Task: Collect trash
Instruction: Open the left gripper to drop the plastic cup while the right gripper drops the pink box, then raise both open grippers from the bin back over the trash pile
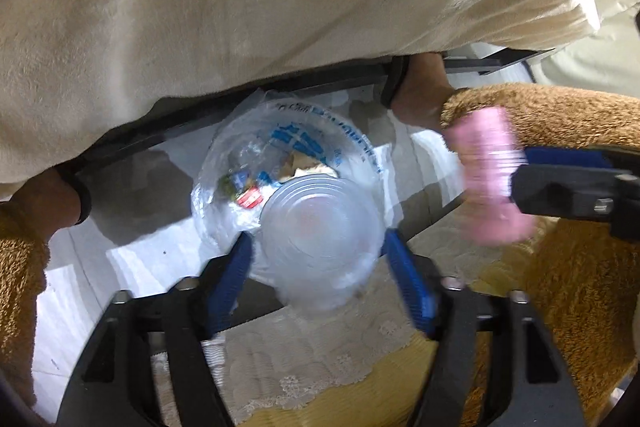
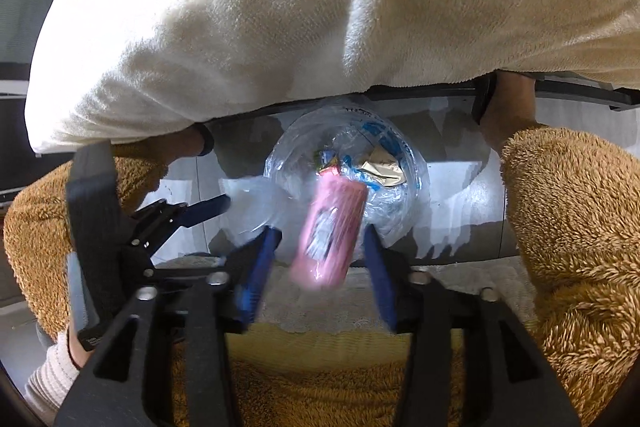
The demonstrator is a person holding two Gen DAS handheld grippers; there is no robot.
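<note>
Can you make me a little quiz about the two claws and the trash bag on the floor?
1. True or false: the left claw has a clear plastic cup between its blue fingers.
2. What colour is the packet in front of the right claw? A) green B) pink C) black
3. Fill in: both pieces of trash hang above the open plastic ____ on the floor.

Key
1. True; whether the fingers touch it is too blurred to tell.
2. B, pink.
3. bag; it already holds wrappers.
</note>
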